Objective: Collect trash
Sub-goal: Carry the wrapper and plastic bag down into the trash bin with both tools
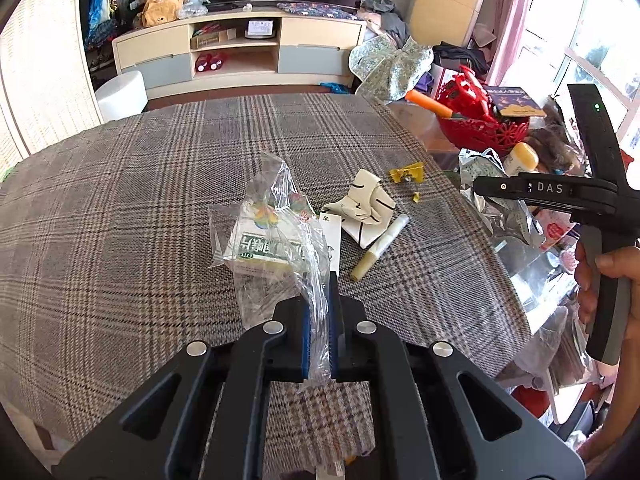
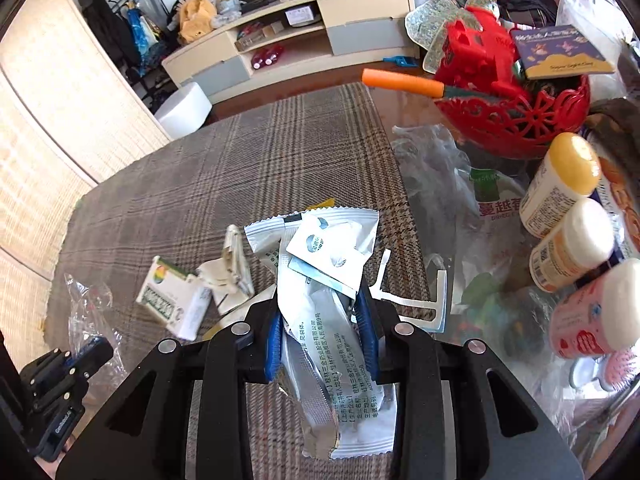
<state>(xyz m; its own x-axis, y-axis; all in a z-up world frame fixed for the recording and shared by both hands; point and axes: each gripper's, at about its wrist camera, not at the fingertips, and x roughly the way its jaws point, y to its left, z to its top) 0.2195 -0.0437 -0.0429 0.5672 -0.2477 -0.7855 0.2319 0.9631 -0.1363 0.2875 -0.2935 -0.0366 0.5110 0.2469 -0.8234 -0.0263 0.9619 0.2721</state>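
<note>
The table (image 1: 120, 208) is covered with a grey checked cloth, and at its far right edge stands a red openwork basket (image 2: 516, 124). In the basket there is a red plastic toy (image 2: 480, 56), a dark picture book (image 2: 564, 50), and a tool with an orange handle (image 2: 400, 81) that sticks out to the left over the rim. Three small bottles (image 2: 568, 248) lie beside the basket, near a crumpled transparent bag (image 2: 440, 168).

The left gripper (image 1: 320, 280) is clamped on a clear plastic bag (image 1: 280, 216); the jaws are almost together with only the thin film between the blue pads. The bag stands up in front of the fingers, and a green and white small box (image 1: 256, 252) shows through the film just in front of them; whether it is inside the bag or only behind it, I cannot say for sure.

The right gripper (image 2: 320, 304) is closed on a bundle of silver and white foil sachets (image 2: 320, 280), which rise between the two pads and also hang below them. It points steeply down at the table, as the left one does.

A hand (image 1: 608, 280) holds the handle of the right gripper at the right edge of the left view.

On the cloth, beyond the left gripper, lie a crumpled white wrapper (image 1: 368, 208), a thin stick sachet (image 1: 380, 248) and a small yellow piece (image 1: 408, 172).
</note>
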